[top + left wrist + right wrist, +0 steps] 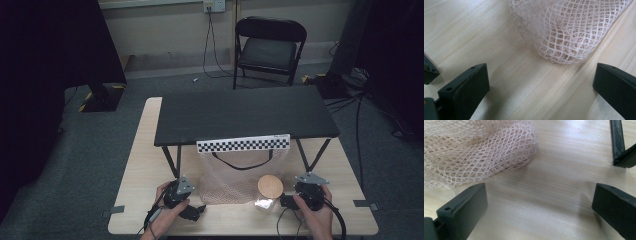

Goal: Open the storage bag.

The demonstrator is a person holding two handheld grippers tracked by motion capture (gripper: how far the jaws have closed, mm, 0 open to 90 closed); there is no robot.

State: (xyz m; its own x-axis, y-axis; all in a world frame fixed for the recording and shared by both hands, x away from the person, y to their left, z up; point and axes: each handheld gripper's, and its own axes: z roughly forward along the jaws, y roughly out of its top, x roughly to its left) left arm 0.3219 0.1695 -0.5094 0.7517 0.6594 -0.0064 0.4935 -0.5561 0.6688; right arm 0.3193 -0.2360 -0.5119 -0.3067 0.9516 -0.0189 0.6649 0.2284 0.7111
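Dim room w/ grey carpet, folding chair [270, 47] at back, pale wood table [140, 165] w/ a black raised shelf [242, 115] over its far half. Checkerboard strip [243, 144] on the shelf's front edge; tiny print at its right end, too small to read. No brand or label legible anywhere else.

Task thing = white mesh bag [235, 177] w/ dark handle loop, lying flat on the wood between the two claws, partly under the shelf edge. Round wooden lid [270, 186] on a small clear jar [264, 202] sits at the bag's near right corner, just ahead of the right gripper [286, 201].

Left gripper [192, 210]: jaws spread wide, nothing between them, bag corner [564, 53] just ahead and a bit right of centre, not touching. Right gripper: jaws also spread wide, empty; bag corner [524, 147] ahead and to its left, a shelf leg [617, 140] ahead-right.

Step in hand, as I read it: reach for the bag, prob. to open it for the jar. To do well: slide each claw fwd low along the wood, centre one jaw pad under the netting edge, pinch only the top layer so the mouth can be pulled apart. Right claw should swing left, clear of the jar and the leg. Mesh is floppy; snagging on the jaw corners is the risk.
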